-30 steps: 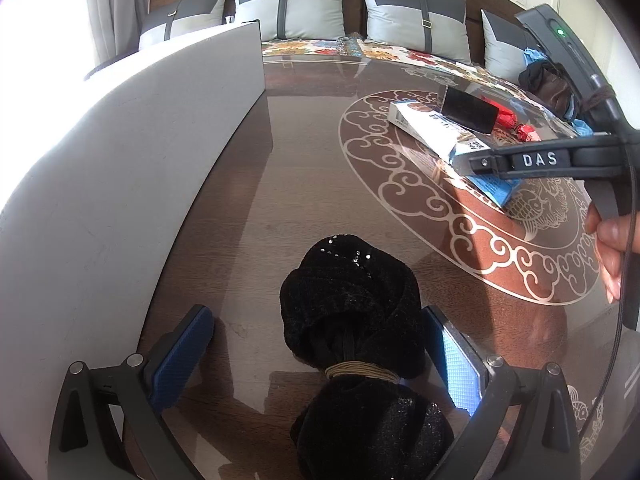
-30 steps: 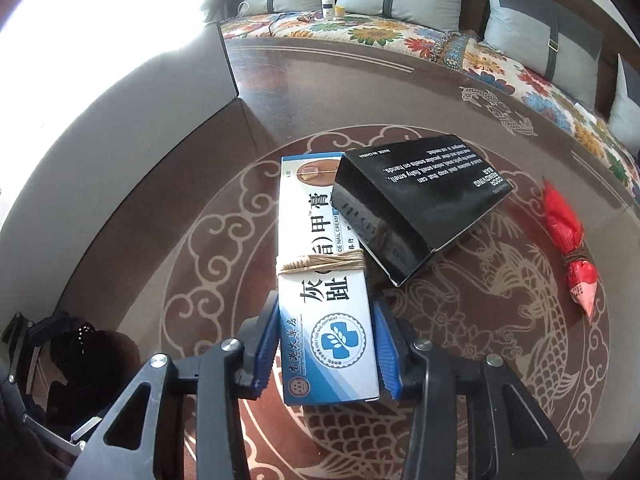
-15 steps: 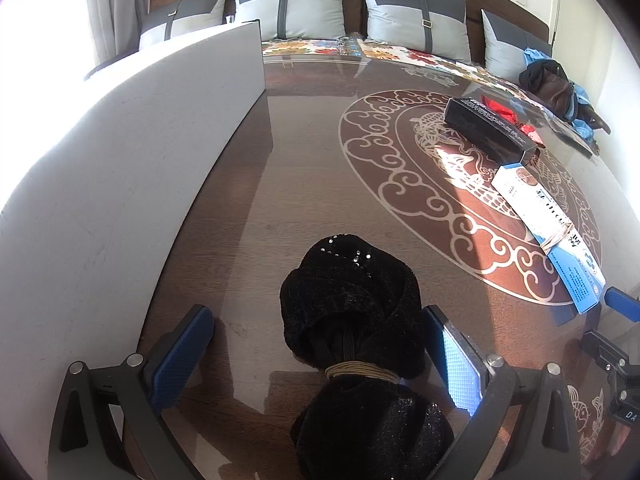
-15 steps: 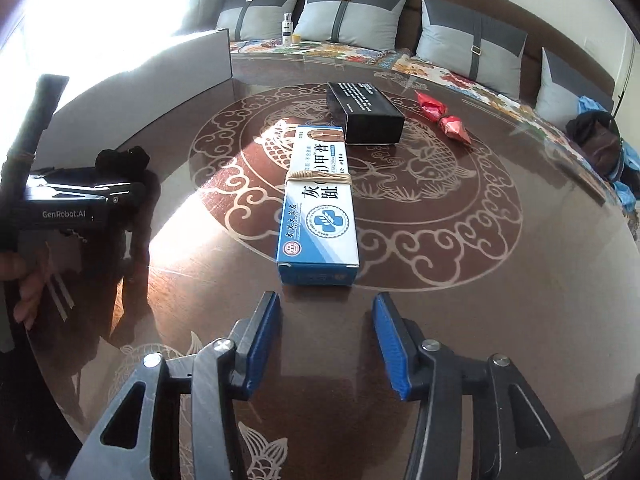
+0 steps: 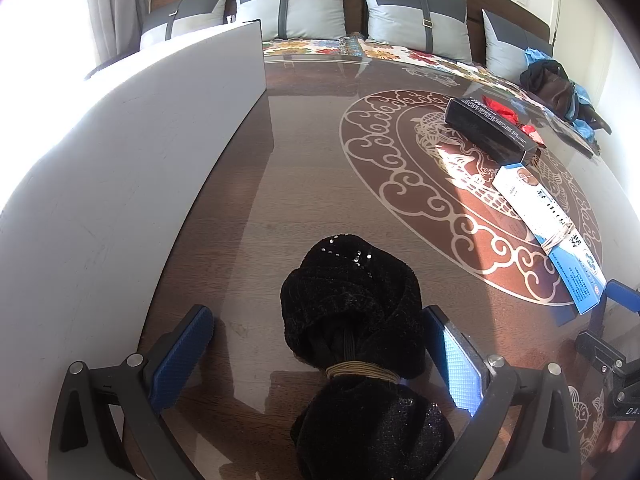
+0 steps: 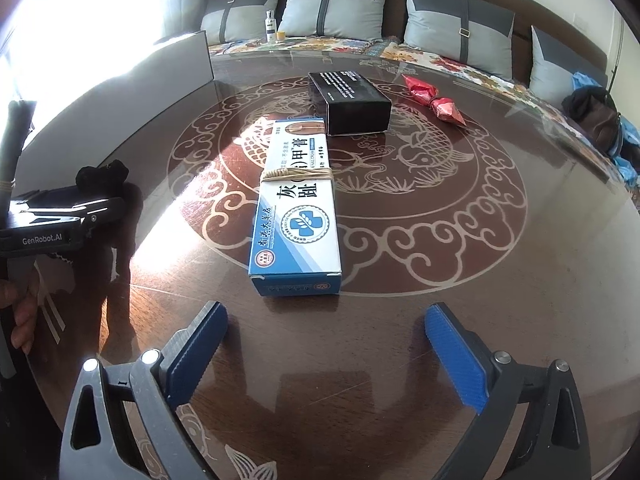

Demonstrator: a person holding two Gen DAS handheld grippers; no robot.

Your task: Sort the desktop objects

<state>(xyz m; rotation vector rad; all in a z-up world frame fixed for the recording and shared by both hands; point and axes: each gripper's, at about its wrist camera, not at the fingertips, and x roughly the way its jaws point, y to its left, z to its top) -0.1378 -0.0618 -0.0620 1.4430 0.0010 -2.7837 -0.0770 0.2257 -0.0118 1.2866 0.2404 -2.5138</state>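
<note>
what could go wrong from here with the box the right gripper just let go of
1. The blue and white box lies free just ahead of the right gripper, whose fingers are opening with nothing between them; a forward nudge could slide it on the glossy table.
2. Its far end sits close to the black box, so a push could knock that too.

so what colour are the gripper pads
Blue, textured pads; clearest in the right wrist view.
</note>
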